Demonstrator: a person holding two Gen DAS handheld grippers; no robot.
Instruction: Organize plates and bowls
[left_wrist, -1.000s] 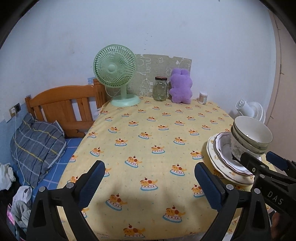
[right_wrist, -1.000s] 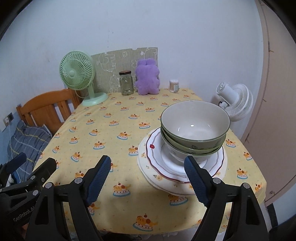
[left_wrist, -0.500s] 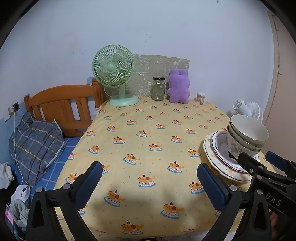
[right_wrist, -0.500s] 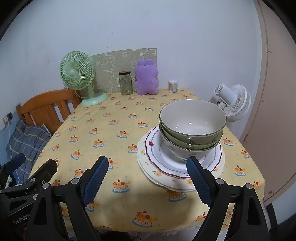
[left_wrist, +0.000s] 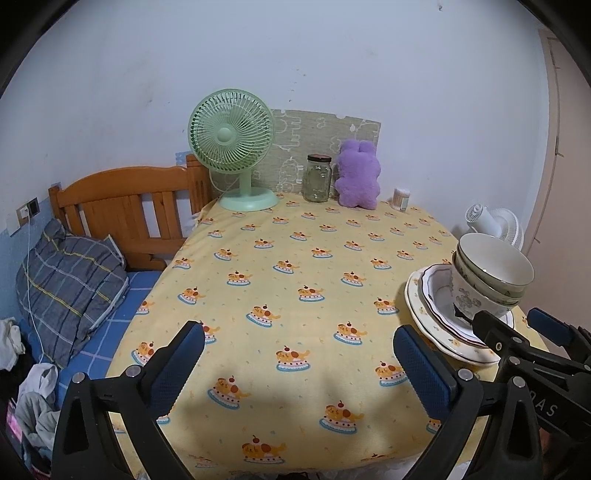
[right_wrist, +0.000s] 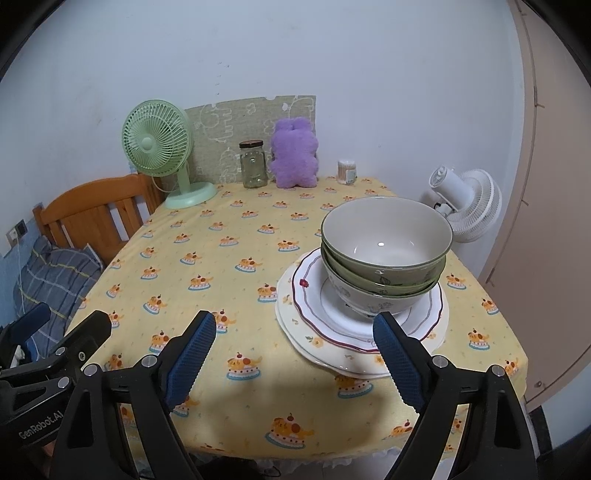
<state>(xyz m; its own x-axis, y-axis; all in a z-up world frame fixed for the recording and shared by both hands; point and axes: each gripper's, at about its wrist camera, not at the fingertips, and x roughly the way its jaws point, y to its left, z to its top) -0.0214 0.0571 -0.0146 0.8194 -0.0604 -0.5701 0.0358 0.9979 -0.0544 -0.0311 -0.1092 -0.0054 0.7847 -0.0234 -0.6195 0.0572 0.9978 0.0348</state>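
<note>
Both grippers have drawn back from the table; left gripper (left_wrist: 298, 352) and right gripper (right_wrist: 294, 341) gape empty. Bowls (right_wrist: 386, 258) sit nested on stacked plates (right_wrist: 314, 325), fitting either stacking finished or sorting ahead.

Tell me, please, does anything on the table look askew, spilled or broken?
Nothing is spilled or broken. The bowls sit nested on the plates, off centre toward the stack's right side, near the table's right edge. The top bowl leans slightly. Both claws are open and hold nothing.
</note>
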